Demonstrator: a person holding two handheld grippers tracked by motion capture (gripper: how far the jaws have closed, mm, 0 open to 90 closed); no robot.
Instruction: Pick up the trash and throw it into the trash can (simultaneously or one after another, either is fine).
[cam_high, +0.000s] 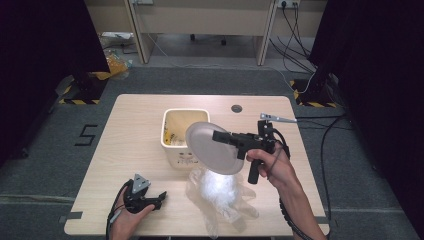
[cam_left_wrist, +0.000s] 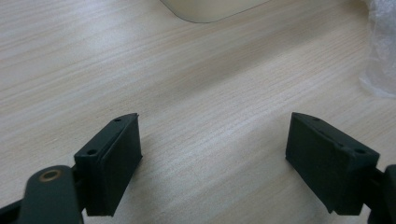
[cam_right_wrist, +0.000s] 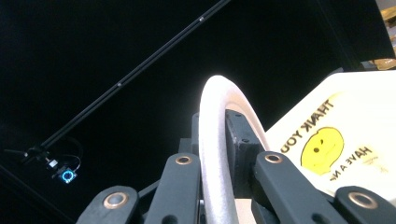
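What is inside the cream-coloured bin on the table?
In the bin a yellowish plastic bag with a smiley print lies loosely. The white foam plate, held on edge by the right gripper, covers the bin's right side, so anything lying there is hidden.

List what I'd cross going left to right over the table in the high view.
Left gripper, open on the light wooden table → cream square bin → round white foam plate, held on edge → right gripper, shut on the plate's rim.
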